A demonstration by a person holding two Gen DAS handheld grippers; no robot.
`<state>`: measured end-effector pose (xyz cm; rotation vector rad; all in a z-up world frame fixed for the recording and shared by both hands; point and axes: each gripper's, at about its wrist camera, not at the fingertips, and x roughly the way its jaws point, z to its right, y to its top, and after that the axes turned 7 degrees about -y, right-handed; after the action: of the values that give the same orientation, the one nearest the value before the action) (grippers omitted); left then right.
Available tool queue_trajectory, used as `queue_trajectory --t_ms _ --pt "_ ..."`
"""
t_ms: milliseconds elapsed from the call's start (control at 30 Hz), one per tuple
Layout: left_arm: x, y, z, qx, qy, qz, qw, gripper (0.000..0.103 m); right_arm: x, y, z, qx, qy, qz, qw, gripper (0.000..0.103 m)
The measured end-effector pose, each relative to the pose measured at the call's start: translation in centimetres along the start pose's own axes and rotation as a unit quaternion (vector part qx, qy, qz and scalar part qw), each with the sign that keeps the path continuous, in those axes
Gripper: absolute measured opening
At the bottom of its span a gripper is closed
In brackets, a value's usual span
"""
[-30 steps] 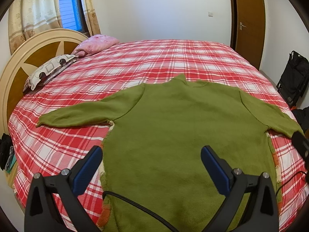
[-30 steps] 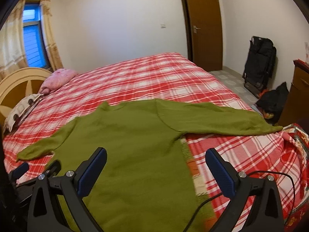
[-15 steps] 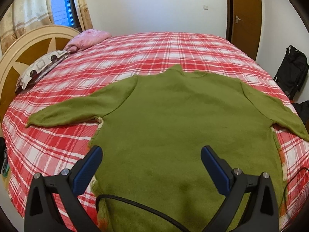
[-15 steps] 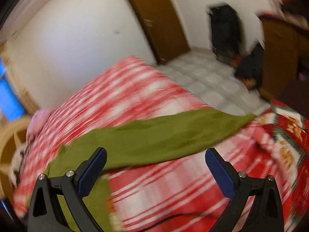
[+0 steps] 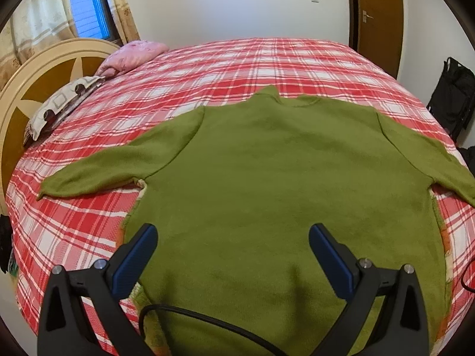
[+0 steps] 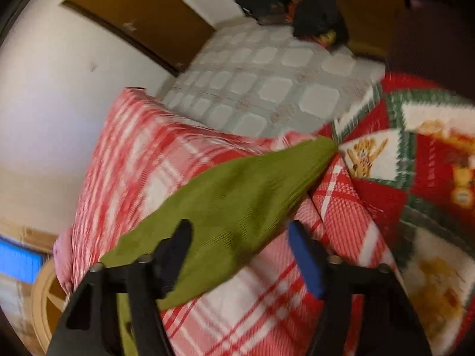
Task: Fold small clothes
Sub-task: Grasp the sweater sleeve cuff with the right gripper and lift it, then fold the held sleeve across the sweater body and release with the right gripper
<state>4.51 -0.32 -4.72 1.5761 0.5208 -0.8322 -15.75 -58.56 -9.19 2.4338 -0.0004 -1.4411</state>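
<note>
A green sweater (image 5: 267, 178) lies flat on the red plaid bedspread (image 5: 237, 59), collar away from me and both sleeves spread out. My left gripper (image 5: 232, 231) hovers open over the sweater's lower body, nothing between its fingers. In the blurred, tilted right wrist view, the sweater's right sleeve (image 6: 252, 184) runs up to its cuff by the bed's edge. My right gripper (image 6: 240, 227) straddles this sleeve. Its jaws are closing with the sleeve between them, and the pads still stand apart from the cloth.
Two pillows (image 5: 133, 56) (image 5: 62, 103) rest by the round headboard (image 5: 17, 112) at far left. A red bear-patterned quilt (image 6: 415, 163) lies beside the sleeve's cuff. Beyond the bed are tiled floor (image 6: 267, 83), a brown door (image 5: 377, 14) and a black bag (image 5: 451, 98). A cable (image 5: 207, 323) crosses the sweater's hem.
My right gripper swung from over the sweater's body to the right sleeve, rolling as it went, and its jaws narrowed. The left gripper edged slightly closer to the sweater.
</note>
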Motion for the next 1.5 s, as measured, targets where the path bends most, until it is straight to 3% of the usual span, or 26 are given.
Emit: queue_trajectory --t_ms 167,233,300,467,567,667,833,933,1133,1200,1300,1367,1400,1433,1467,1500 --pt "0.6 0.3 -0.7 -0.008 -0.001 -0.005 1.0000 0.103 1.8 0.8 0.4 0.029 -0.011 0.021 0.999 0.061" --pt "0.6 0.4 -1.0 -0.005 0.002 -0.002 1.0000 0.103 1.6 0.9 -0.2 0.004 -0.011 0.040 0.999 0.029" --pt "0.6 0.4 -1.5 -0.005 0.006 0.001 1.0000 0.103 0.6 1.0 -1.4 -0.040 -0.046 0.069 0.996 0.011" --pt "0.4 0.6 -3.3 -0.025 0.009 0.005 0.9996 0.103 -4.1 0.2 -5.8 -0.129 -0.059 0.155 0.978 0.008" --pt "0.0 0.8 -4.7 -0.036 0.012 0.015 0.9992 0.103 -7.6 -2.0 -10.8 -0.200 -0.027 0.190 0.961 0.007" --pt "-0.4 1.0 -6.0 -0.051 0.017 0.027 0.9982 0.103 -10.5 -6.6 -18.2 -0.292 0.036 0.199 0.935 0.005" --pt "-1.0 1.1 -8.5 -0.076 0.022 0.040 0.9961 0.103 -9.6 -17.7 -29.7 -0.418 0.149 0.126 0.887 0.005" --pt "-1.6 1.0 -10.1 -0.087 0.031 0.052 0.9944 0.103 -6.6 -25.6 -34.4 -0.479 0.186 0.080 0.854 0.005" --pt "-2.1 0.1 -14.0 -0.103 0.059 0.062 0.9910 0.103 1.8 -37.8 -37.8 -0.553 0.191 -0.006 0.811 0.005" --pt "-1.9 -0.3 -15.0 -0.104 0.067 0.062 0.9904 0.103 3.5 -40.3 -37.8 -0.566 0.192 -0.015 0.802 0.005" --pt "-1.0 -0.7 -16.5 -0.111 0.074 0.052 0.9897 0.103 5.7 -42.4 -38.3 -0.577 0.194 -0.062 0.791 0.006" --pt "-0.6 -0.9 -17.4 -0.120 0.073 0.045 0.9891 0.103 6.5 -43.2 -38.5 -0.588 0.193 -0.083 0.781 0.012" --pt "-0.3 -1.0 -17.9 -0.126 0.072 0.043 0.9884 0.103 6.5 -43.2 -38.5 -0.583 0.210 -0.102 0.778 0.023" --pt "-0.1 -1.0 -18.2 -0.132 0.069 0.042 0.9880 0.103 6.6 -43.2 -38.5 -0.571 0.230 -0.124 0.778 0.040" --pt "0.0 -1.1 -18.4 -0.136 0.066 0.041 0.9876 0.103 6.2 -43.0 -38.4 -0.561 0.246 -0.138 0.779 0.051" --pt "0.1 -1.1 -18.6 -0.140 0.064 0.041 0.9873 0.103 5.8 -42.5 -38.2 -0.542 0.274 -0.158 0.779 0.070"
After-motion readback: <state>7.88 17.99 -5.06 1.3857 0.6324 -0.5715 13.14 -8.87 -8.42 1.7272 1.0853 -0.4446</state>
